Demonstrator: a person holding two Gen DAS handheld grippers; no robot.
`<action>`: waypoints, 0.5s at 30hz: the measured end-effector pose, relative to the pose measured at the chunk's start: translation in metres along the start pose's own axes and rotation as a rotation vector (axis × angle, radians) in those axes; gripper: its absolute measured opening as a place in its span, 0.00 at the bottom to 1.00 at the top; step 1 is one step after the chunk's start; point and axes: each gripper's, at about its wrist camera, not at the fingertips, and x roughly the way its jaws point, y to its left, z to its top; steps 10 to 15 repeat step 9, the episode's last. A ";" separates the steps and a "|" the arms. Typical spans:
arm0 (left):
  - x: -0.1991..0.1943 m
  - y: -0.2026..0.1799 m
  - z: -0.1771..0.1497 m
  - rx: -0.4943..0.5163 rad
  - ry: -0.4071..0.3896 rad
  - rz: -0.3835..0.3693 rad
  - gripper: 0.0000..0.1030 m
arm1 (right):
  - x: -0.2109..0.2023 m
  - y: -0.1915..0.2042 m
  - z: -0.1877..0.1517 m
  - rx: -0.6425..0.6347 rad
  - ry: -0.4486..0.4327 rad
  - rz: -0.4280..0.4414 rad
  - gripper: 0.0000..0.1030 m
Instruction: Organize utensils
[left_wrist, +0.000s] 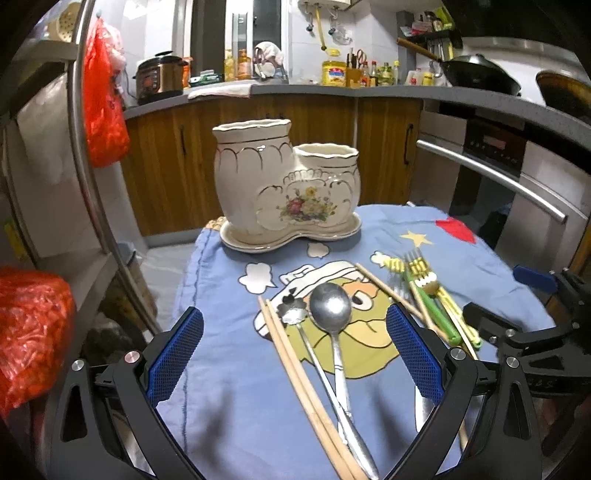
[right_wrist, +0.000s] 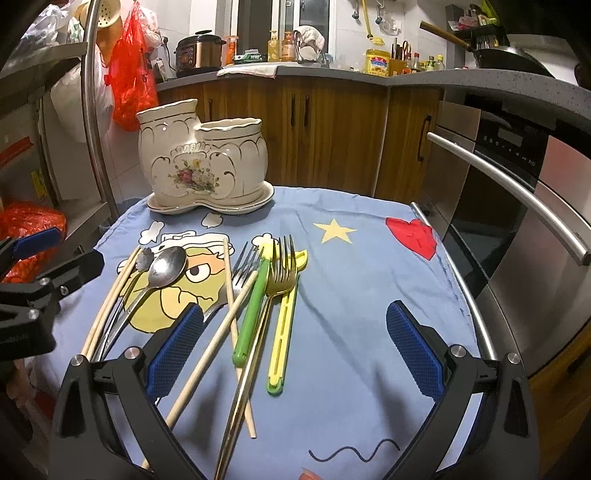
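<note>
Ceramic holder (left_wrist: 284, 184) upper centre on its saucer, contents unseen. Spoon (left_wrist: 330, 306), chopsticks (left_wrist: 295, 369), forks (right_wrist: 280, 273) loose on cloth (right_wrist: 351, 332). Left gripper (left_wrist: 295, 350) and right gripper (right_wrist: 295, 347) spread, empty.

Behind my table, wooden cabinets (left_wrist: 295, 147) run under a grey counter (left_wrist: 388, 92) across the frame's middle. At right I see a steel oven (right_wrist: 517, 192); upper left, a red bag (left_wrist: 103, 99).
</note>
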 end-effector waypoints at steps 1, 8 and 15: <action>-0.001 0.000 0.000 -0.002 -0.001 0.006 0.95 | 0.000 0.000 0.000 0.002 0.002 0.004 0.95; 0.000 0.000 -0.001 -0.011 0.024 0.000 0.95 | -0.004 0.001 -0.002 0.018 0.008 0.021 0.95; 0.000 -0.001 -0.001 -0.008 0.023 0.008 0.95 | -0.004 0.001 -0.003 0.018 0.008 0.021 0.95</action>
